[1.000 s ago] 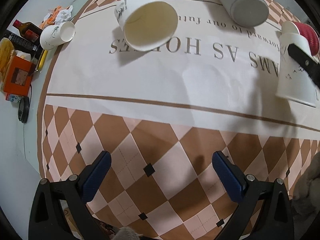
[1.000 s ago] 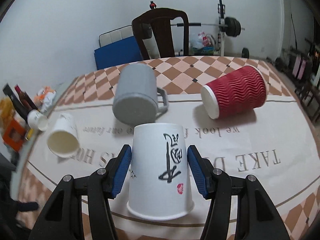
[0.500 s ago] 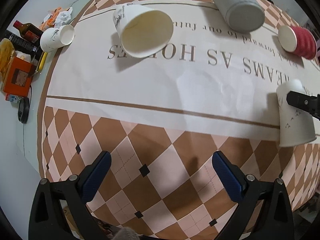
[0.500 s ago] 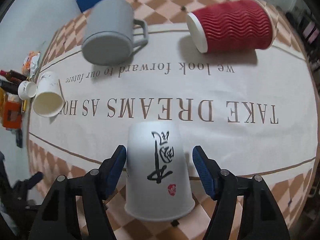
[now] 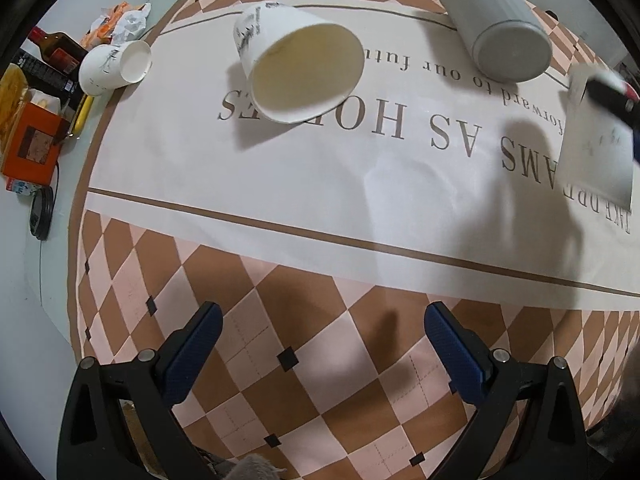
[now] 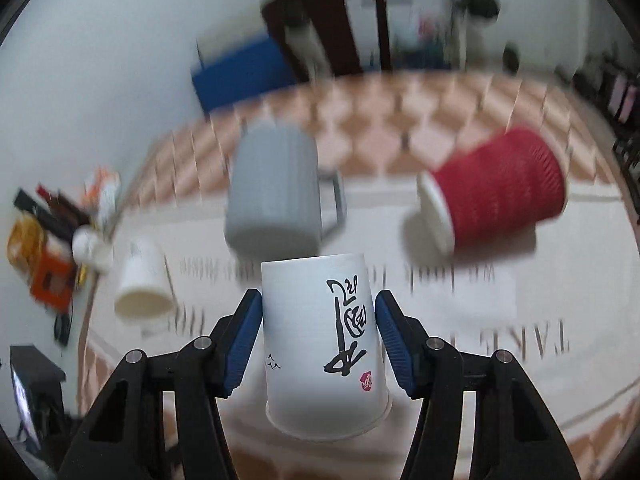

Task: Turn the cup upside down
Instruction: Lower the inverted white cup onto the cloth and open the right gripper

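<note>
A white paper cup with black brush lettering (image 6: pixel 320 340) sits mouth down between my right gripper's (image 6: pixel 318 316) blue pads, which press its sides. It also shows blurred at the right edge of the left wrist view (image 5: pixel 596 144), held above the cloth. My left gripper (image 5: pixel 320 344) is open and empty over the checkered front part of the tablecloth. A second white paper cup (image 5: pixel 300 64) lies on its side on the cloth, mouth toward me; it shows in the right wrist view (image 6: pixel 142 284) too.
A grey mug (image 6: pixel 276 196) (image 5: pixel 496 28) and a red ribbed cup (image 6: pixel 500 192) lie on their sides further back. A small white cup (image 5: pixel 116 66), bottles (image 5: pixel 52 48) and an orange box (image 5: pixel 32 144) crowd the table's left edge. A chair (image 6: pixel 332 28) stands behind the table.
My right gripper has swung back up and away with the lettered cup; its view is motion-blurred. In the left view that cup moved up toward the grey mug. My left gripper stayed open.
</note>
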A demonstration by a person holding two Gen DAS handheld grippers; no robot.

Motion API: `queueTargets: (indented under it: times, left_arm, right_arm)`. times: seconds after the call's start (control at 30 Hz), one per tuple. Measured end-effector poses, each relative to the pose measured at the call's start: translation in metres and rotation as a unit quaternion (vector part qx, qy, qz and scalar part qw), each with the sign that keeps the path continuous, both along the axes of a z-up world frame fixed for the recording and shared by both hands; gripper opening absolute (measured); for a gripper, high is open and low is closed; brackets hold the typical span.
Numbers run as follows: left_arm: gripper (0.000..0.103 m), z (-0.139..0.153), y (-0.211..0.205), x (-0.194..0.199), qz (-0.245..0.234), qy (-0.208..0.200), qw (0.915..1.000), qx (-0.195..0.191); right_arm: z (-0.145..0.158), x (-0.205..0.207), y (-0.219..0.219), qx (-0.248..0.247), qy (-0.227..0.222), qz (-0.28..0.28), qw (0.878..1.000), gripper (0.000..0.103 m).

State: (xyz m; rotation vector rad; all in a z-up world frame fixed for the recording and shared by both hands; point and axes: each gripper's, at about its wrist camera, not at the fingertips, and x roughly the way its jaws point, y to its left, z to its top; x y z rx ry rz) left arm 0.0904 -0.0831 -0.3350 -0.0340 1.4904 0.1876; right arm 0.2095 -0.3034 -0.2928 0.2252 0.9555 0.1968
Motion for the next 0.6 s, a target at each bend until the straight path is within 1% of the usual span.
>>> queueTargets:
  times: [0.03,0.1,0.2,0.3,0.37,0.6]
  left_arm:
    - [0.103,-0.003,-0.001,0.001,0.000,0.002,1.0000,-0.001]
    - [0.103,-0.009,-0.003,0.003,-0.002,0.006,1.0000,-0.002]
    - [0.103,-0.018,-0.006,0.004,-0.005,0.012,0.9999,0.004]
    - [0.103,-0.024,-0.005,0.006,-0.007,0.016,0.9998,0.005]
    - [0.103,-0.026,-0.004,0.007,-0.010,0.016,0.9998,0.007]
    - [0.103,-0.024,-0.005,0.005,-0.008,0.014,0.9999,0.006]
  right_arm:
    - [0.001,-0.006,0.000,-0.007,-0.037,-0.013,0.999,0.060]
    - [-0.002,-0.015,0.008,-0.031,-0.090,-0.030,0.995,0.060]
    - [-0.013,-0.026,0.019,-0.067,-0.129,-0.038,0.989,0.060]
    - [-0.019,-0.042,0.031,-0.098,-0.162,-0.028,0.982,0.061]
    - [-0.019,-0.051,0.034,-0.103,-0.170,-0.023,0.980,0.061]
    - [-0.023,-0.069,0.029,-0.090,-0.164,-0.029,0.982,0.061]
